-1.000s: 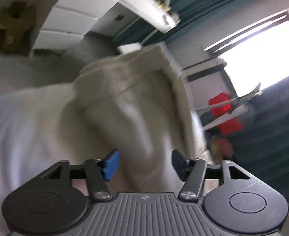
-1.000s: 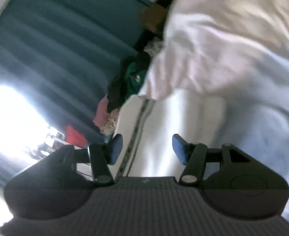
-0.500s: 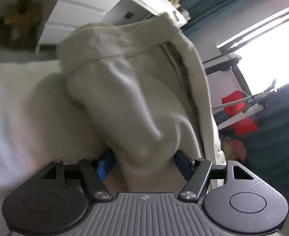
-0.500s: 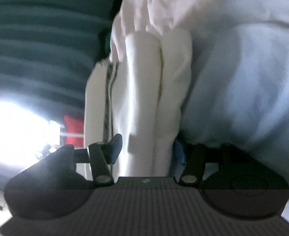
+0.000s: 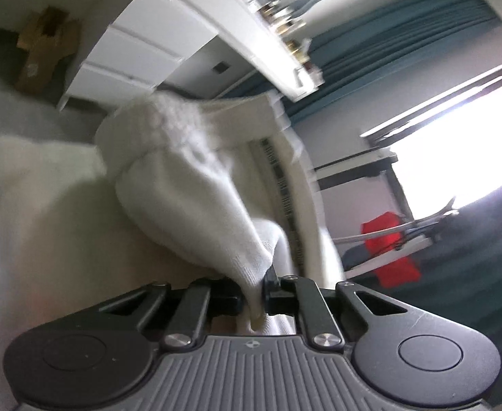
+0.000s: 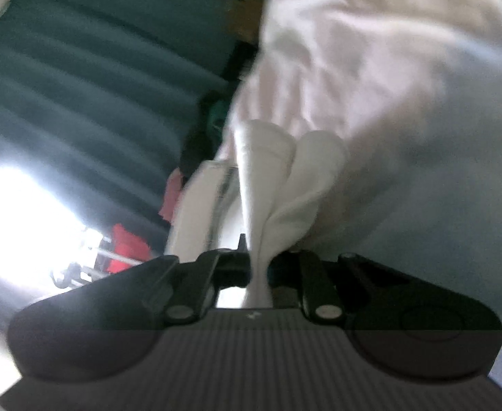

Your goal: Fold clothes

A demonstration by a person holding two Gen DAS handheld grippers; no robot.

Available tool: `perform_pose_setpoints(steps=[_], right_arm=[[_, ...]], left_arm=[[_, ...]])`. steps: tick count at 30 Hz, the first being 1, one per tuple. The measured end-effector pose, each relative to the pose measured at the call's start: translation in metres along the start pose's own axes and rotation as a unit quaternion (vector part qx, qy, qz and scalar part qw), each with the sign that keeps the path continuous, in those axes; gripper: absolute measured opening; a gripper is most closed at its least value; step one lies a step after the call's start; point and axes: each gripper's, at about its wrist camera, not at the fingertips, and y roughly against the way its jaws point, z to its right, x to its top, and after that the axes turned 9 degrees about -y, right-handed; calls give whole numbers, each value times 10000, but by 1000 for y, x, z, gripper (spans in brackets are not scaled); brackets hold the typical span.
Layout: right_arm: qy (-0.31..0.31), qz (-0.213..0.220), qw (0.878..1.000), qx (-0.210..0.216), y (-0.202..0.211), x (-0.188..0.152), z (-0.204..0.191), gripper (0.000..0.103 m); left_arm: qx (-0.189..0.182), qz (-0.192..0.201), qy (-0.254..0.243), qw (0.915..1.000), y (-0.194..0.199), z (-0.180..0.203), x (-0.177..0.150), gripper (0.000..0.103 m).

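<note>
A cream-white knit garment [image 5: 196, 185] with a dark striped trim band [image 5: 281, 185] lies bunched on a pale bed surface [image 5: 28, 205]. My left gripper [image 5: 256, 291] is closing its jaws, and a fold of the garment is pinched tight between the pads. In the right wrist view the same white garment [image 6: 268, 171] rises in two rolled folds. My right gripper [image 6: 259, 270] is closing its jaws too, with a gathered edge of the cloth squeezed between them. The pads of both grippers are mostly hidden by cloth.
A white drawer unit [image 5: 131, 58] under a cluttered shelf [image 5: 251, 27] stands beyond the bed, with a cardboard box [image 5: 45, 51] at its left. A bright window [image 5: 456, 137], a red item [image 5: 387, 250] and teal curtains [image 6: 79, 85] are to the side. Rumpled white bedding [image 6: 387, 68] fills the right.
Both grippers stood open around the garment's folds half a second ago; now both are closed on the cloth. The left view has swung, and the garment is pulled into a taut peak.
</note>
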Motion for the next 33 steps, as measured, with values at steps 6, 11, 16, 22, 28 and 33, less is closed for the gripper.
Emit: perform_pose_setpoints(steps=[6,11,16,22,28,33], right_arm=[[-43,107,9999,-87,72,10,-9,11],[-260,98,9990,-356,132,23,15,11],[-895,-222,9938,-628,171,31,51,11],[-1754,-504,9810,-655,169,27,84,15],[-1883,-551,9795,-460,168,18,86,57],[-1981,-642,9773,-390,155,21,92,58]], left_arm=[[-390,-27,90,9992,38,4,11,11],[-229,-280,594,9976,73,-20,20,11],[170,-381,90,9991,97,-27,17,13],[654,-533,-720,9938,95,-12,3,22],[1012,-713,-1422,9821,101,9,-19,58],[1252,-657,-2102,9674,106,27,-42,64]])
